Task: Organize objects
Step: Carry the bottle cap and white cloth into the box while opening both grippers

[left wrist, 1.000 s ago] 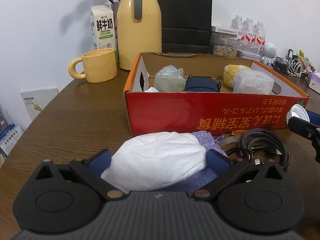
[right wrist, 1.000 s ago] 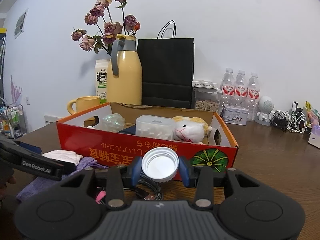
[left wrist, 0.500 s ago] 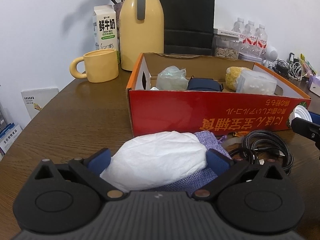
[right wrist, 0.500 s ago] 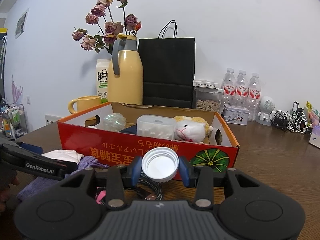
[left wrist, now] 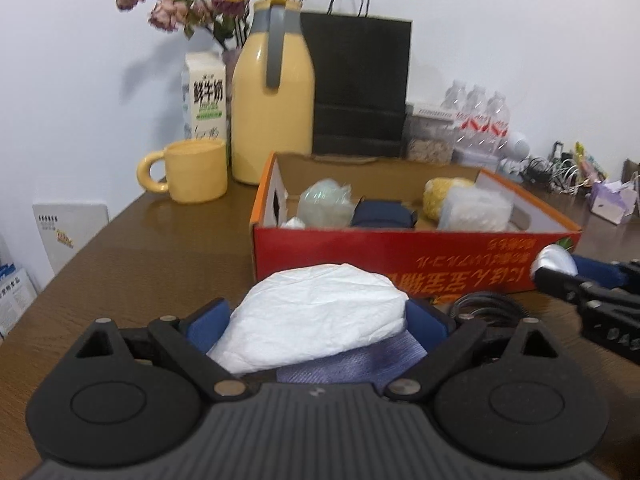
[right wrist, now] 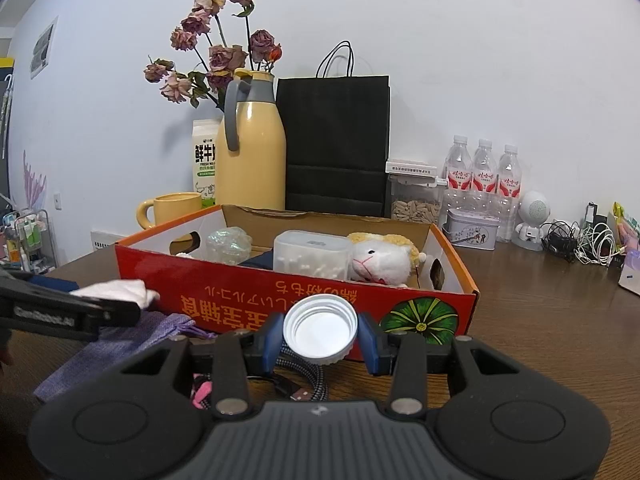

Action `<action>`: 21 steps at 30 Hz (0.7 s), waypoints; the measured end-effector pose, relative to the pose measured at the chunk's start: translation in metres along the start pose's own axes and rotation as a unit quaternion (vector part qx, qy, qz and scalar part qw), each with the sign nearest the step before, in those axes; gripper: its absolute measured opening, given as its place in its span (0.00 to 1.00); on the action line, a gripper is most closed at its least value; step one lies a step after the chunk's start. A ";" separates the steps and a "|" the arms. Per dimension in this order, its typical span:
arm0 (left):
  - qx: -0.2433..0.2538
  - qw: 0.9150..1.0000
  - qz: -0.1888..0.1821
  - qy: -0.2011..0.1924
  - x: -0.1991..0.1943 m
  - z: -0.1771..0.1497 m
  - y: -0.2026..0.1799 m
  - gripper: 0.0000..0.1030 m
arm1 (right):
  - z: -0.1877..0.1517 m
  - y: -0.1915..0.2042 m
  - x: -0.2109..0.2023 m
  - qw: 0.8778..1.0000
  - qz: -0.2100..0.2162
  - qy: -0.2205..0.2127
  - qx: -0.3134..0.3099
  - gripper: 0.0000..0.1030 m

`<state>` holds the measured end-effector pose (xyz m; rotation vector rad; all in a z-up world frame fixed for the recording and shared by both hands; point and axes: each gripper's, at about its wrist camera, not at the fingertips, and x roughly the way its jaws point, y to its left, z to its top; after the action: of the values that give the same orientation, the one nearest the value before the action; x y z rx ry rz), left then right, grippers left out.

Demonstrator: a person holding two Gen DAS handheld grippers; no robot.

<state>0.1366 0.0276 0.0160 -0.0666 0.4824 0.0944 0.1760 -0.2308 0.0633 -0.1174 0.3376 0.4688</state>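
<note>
A crumpled white paper bundle [left wrist: 316, 320] fills the span between the blue pads of my left gripper [left wrist: 320, 308], whose jaws are closing on it; both pads touch its sides. A purple woven pouch [left wrist: 352, 364] lies just under it. In the right wrist view the bundle [right wrist: 116, 290] shows beside the left gripper's finger [right wrist: 72, 312], above the pouch [right wrist: 120, 340]. My right gripper [right wrist: 320, 328] is shut on a white screw cap [right wrist: 320, 326], held in front of the red cardboard box [right wrist: 240, 292]. From the left wrist view, that cap [left wrist: 554, 260] and right gripper [left wrist: 560, 276] sit at the far right.
The red box [left wrist: 400, 252] holds a plush sheep [right wrist: 380, 260], a clear tub [right wrist: 312, 256], a dark pouch [left wrist: 382, 216] and a plastic bag. A braided cable [left wrist: 488, 308] lies before it. Behind stand a yellow flask [left wrist: 272, 104], mug [left wrist: 192, 170], milk carton, black bag and bottles.
The left gripper has risen and tipped up with the white bundle between its pads, and its jaws have narrowed slightly. The right gripper and its cap have stayed put.
</note>
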 end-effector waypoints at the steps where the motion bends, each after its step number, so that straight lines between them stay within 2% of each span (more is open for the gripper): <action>1: 0.001 1.000 -0.004 -0.007 -0.004 0.003 -0.001 0.93 | 0.000 0.001 0.000 1.000 0.000 -0.001 0.000 0.38; 6: 0.014 0.999 -0.020 -0.048 -0.015 0.021 -0.010 0.93 | 0.003 0.003 -0.003 1.000 0.000 -0.016 -0.005 0.38; 11: 0.021 0.996 -0.033 -0.084 -0.013 0.047 -0.021 0.93 | 0.021 -0.002 -0.007 0.999 -0.006 -0.042 -0.007 0.38; 16: 0.022 0.994 -0.032 -0.103 0.004 0.072 -0.036 0.93 | 0.045 -0.017 0.006 0.998 -0.025 -0.059 -0.003 0.38; 21: 0.016 0.994 -0.022 -0.110 0.032 0.090 -0.047 0.93 | 0.059 -0.041 0.038 0.998 -0.039 -0.049 0.025 0.38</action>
<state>0.2113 -0.0094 0.0827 -0.0339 0.2621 0.0498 0.2436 -0.2399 0.1071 -0.0584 0.2471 0.3881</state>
